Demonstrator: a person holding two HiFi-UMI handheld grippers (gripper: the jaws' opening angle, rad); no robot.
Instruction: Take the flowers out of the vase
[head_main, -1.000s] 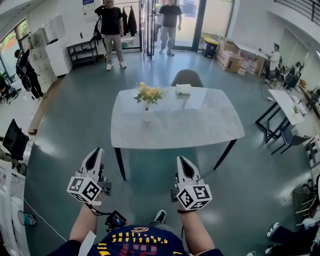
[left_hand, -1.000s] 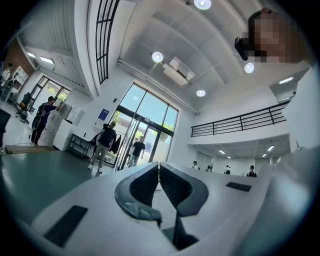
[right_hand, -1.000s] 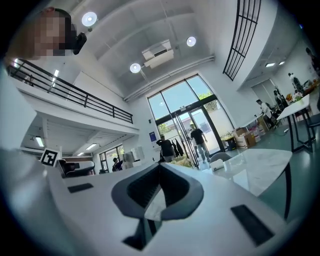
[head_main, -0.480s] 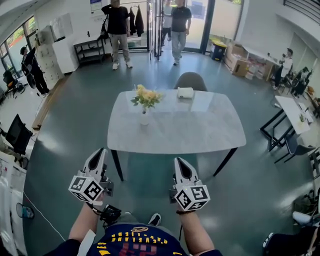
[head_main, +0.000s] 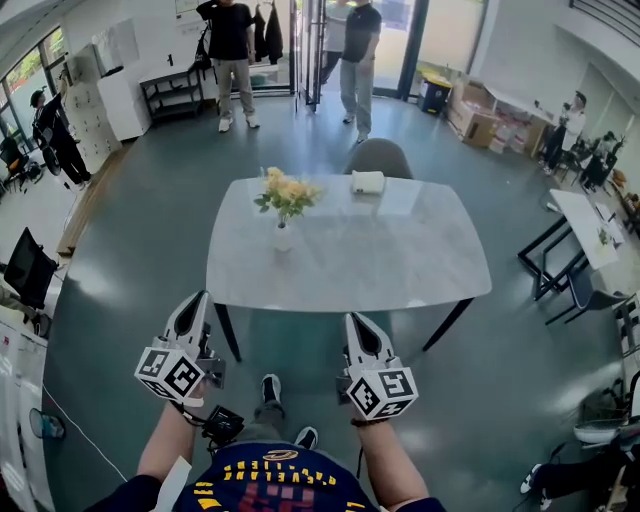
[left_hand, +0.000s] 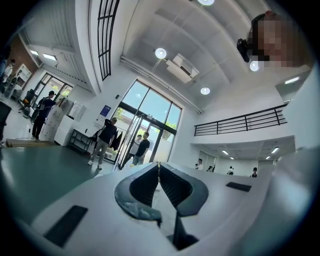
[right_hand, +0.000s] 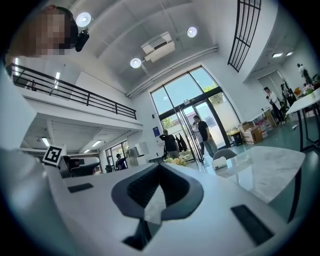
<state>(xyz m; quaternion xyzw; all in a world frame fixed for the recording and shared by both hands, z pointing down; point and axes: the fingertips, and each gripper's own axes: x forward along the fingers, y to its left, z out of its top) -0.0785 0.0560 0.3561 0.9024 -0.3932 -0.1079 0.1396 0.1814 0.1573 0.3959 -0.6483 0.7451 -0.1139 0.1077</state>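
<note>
Yellow flowers (head_main: 285, 191) stand in a small white vase (head_main: 283, 237) on the left part of a white marble table (head_main: 400, 270). Both grippers hover short of the table's near edge, over the floor, pointing level toward it. The left gripper (head_main: 192, 301) is shut with nothing between its jaws, which meet at their tips in the left gripper view (left_hand: 158, 163). My right gripper (head_main: 357, 321) is shut and empty too; its view shows the closed jaws (right_hand: 160, 164) with the flowers (right_hand: 176, 161) small just beyond them.
A white box (head_main: 368, 181) lies at the table's far edge, with a grey chair (head_main: 378, 157) behind it. Two people (head_main: 231, 50) stand by the glass doors at the back. More tables (head_main: 585, 222) and people are at the right. A black device (head_main: 222, 424) hangs below my left hand.
Both grippers and I have moved forward toward the table, which now sits nearer in the head view. The jaws stayed shut.
</note>
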